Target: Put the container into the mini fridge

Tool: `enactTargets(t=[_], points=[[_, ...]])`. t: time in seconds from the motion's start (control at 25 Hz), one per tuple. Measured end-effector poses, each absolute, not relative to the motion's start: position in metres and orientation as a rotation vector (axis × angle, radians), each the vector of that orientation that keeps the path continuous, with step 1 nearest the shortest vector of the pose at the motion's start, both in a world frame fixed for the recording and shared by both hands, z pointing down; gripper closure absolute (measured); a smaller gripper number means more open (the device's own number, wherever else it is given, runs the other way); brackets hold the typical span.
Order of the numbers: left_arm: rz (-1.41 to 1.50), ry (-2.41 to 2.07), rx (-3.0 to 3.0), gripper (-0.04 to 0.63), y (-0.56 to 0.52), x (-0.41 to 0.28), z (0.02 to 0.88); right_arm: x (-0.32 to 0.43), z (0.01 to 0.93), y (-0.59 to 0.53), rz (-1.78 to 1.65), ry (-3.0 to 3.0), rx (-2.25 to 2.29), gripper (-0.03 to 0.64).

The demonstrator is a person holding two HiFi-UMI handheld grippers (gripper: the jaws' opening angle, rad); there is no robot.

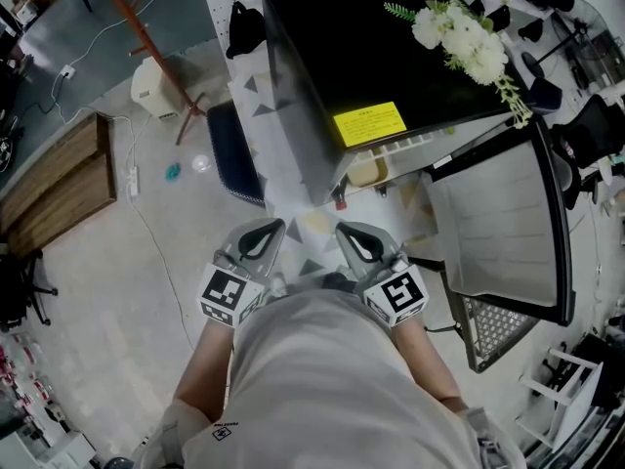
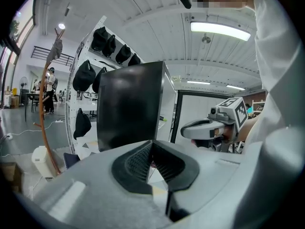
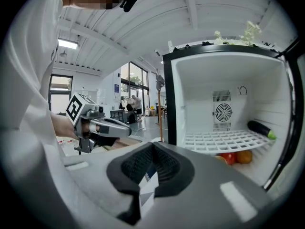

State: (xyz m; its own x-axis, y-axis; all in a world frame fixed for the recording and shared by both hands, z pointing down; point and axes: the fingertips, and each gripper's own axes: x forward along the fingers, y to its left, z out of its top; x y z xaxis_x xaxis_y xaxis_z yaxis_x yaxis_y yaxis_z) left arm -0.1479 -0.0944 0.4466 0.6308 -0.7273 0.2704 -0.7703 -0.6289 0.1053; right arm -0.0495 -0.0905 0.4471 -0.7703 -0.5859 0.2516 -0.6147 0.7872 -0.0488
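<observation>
Closest to us are our two grey hand-held tongs, the left gripper (image 1: 274,229) and the right gripper (image 1: 344,231). We hold them close against our pale shirt, each with its jaws pressed together on nothing, which looks like a resting pose. Just ahead stands the glossy black box-shaped mini fridge (image 1: 352,57), a spray of white artificial flowers (image 1: 459,32) on top. Its door (image 1: 498,233) stands wide open on our right, leaving the inside reachable. On the white wire shelf (image 3: 224,140) lies a long dark green vegetable (image 3: 259,128); red and orange fruits (image 3: 234,157) sit below. We cannot identify the container for certain. It may be the pale rounded object (image 1: 363,171) at the fridge's open front.
</observation>
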Motion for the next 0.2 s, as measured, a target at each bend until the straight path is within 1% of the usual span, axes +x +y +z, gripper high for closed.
enactTargets(t=[0.2], points=[[0.315, -1.222, 2.645, 0.586, -0.0917, -0.1442, 0.4485, -0.0452, 0.4473, -0.0879, 0.19, -2.752, 0.948, 0.613]])
